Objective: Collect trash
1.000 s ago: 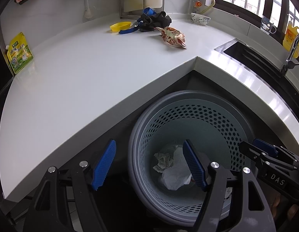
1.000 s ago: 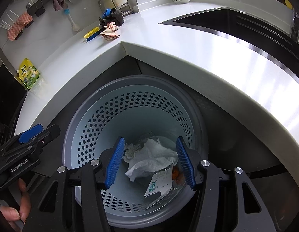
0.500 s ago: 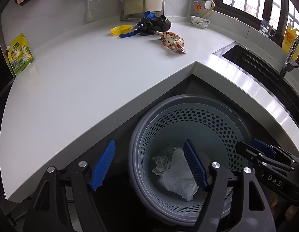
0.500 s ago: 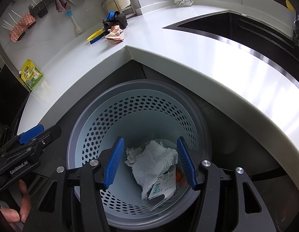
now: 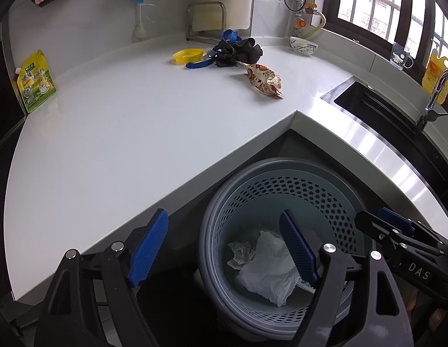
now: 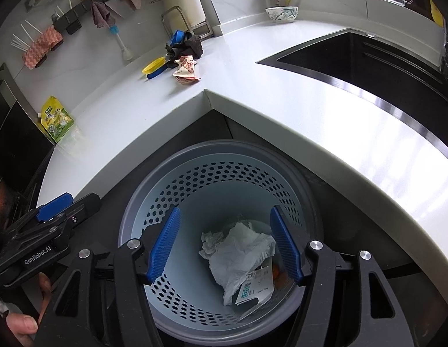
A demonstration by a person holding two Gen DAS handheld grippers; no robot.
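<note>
Crumpled paper (image 6: 238,248) and torn label (image 6: 254,289) already in bin (image 6: 224,150). Left gripper (image 5: 224,245) and right gripper (image 6: 224,245) wide open, empty. Snack wrapper (image 5: 263,79) left on counter (image 5: 122,133), 12 o'clock (probably last piece).

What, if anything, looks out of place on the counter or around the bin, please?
A crumpled snack wrapper lies loose on the counter beside a heap of dark cloth, while the other trash, crumpled paper, is already in the bin. Nothing looks spilled or damaged. Both grippers are open and empty over the bin.
</note>
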